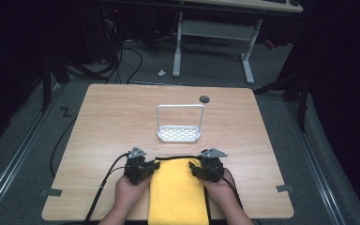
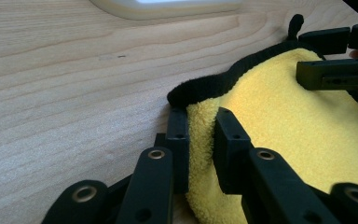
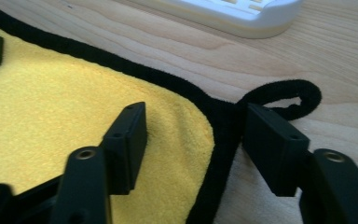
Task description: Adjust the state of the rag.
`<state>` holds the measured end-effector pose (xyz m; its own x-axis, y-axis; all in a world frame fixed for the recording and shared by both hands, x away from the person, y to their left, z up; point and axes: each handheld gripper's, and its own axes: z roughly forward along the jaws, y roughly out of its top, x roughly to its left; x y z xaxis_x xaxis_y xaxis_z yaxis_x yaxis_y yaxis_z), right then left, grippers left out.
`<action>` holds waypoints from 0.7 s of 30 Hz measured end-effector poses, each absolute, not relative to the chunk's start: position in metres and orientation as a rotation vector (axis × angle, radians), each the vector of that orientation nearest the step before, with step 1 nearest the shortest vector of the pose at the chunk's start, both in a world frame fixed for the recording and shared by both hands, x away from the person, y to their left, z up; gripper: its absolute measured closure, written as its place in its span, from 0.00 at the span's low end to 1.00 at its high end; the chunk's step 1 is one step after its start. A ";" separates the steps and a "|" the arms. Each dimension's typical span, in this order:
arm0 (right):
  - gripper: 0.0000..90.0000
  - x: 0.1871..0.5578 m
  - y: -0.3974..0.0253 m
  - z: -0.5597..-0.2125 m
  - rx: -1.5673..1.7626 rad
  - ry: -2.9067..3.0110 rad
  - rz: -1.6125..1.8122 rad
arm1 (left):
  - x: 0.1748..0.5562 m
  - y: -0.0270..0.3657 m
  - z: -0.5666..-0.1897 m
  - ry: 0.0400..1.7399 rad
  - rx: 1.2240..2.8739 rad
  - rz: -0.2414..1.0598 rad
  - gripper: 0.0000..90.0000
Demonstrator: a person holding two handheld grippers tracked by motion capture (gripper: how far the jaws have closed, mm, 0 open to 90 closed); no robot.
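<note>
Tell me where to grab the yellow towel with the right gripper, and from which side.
Take the far right corner of the yellow towel, by the black hanging loop. The right gripper already straddles that black-trimmed edge, jaws open. Probably best to come in low from the near side, since the cloth lies flat on the table.

I see my left gripper (image 1: 145,169) and right gripper (image 1: 201,169) as black, blocky tools, each topped by a grey three-cornered plate. Their jaws are flat black bars with small screw holes and brass-ringed pivots. A black cable (image 1: 104,182) trails from the left one. My forearms are bare.
</note>
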<state>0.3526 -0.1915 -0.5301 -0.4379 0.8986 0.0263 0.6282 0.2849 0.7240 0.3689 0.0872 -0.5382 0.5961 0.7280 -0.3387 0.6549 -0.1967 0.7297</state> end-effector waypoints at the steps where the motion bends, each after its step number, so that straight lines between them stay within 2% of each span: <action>1: 0.53 0.352 -0.191 -0.530 1.372 2.175 0.956 | 0.369 0.087 -0.538 1.107 1.912 0.101 0.86; 4: 0.65 0.348 -0.189 -0.530 1.356 2.185 0.978 | 0.369 0.087 -0.538 1.105 1.914 0.102 0.86; 11: 0.85 0.346 -0.186 -0.530 1.339 2.206 1.011 | 0.368 0.087 -0.538 1.105 1.919 0.105 0.86; 21: 0.87 0.328 -0.185 -0.521 1.246 2.150 1.047 | 0.363 0.089 -0.534 1.072 1.885 0.137 0.91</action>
<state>0.3284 -0.1853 -0.5211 -0.4967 0.8679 -0.0018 0.5338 0.3071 0.7878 0.3632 0.0890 -0.5337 0.6122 0.7225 -0.3213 0.6187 -0.1847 0.7636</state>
